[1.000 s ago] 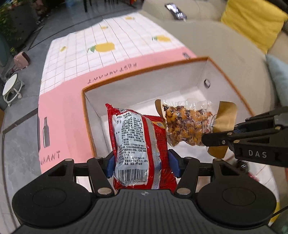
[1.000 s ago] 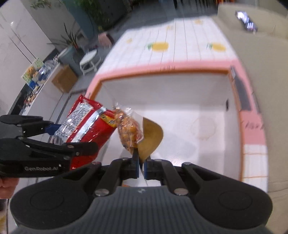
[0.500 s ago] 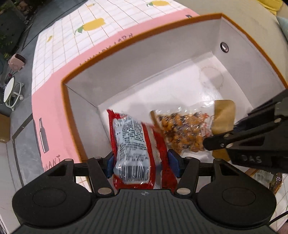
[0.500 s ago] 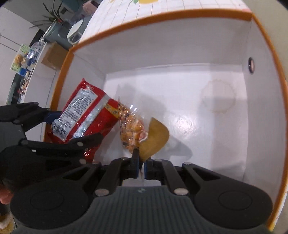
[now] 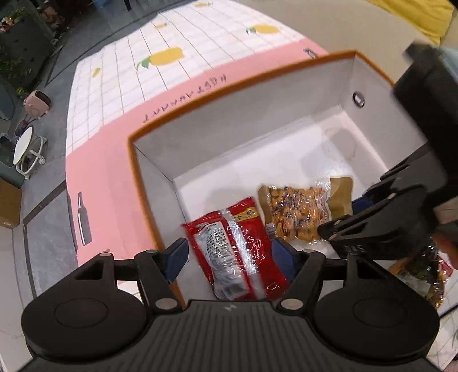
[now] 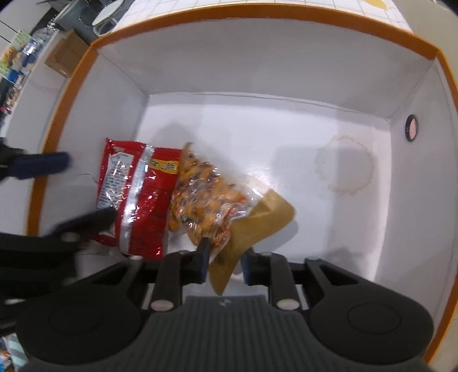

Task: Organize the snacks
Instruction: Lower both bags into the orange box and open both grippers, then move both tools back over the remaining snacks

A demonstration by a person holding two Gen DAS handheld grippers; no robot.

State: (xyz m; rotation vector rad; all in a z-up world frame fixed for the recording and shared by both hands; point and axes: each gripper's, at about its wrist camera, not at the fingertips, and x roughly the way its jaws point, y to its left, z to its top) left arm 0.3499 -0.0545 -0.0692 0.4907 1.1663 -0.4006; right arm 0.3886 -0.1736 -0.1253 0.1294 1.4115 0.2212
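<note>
A white box with an orange rim holds two snacks. On its floor lies a red foil packet, between the blue pads of my left gripper. Those jaws are opening and a gap shows beside the packet. Right of it lies a clear packet of nuts with a brown end. My right gripper straddles that brown end; its jaws are opening and no longer clamp it. From the right wrist, the red packet touches the nut packet, with my left gripper at the box's left wall.
The box stands on a pink and white lemon-print cloth. More snack packets lie outside the box at the lower right, near a hand. A round mark is on the box floor. A yellow cushion lies beyond.
Both grippers came down into the box with their packets. Both sets of jaws have spread, and the red packet and the nut packet now rest on the box floor.
</note>
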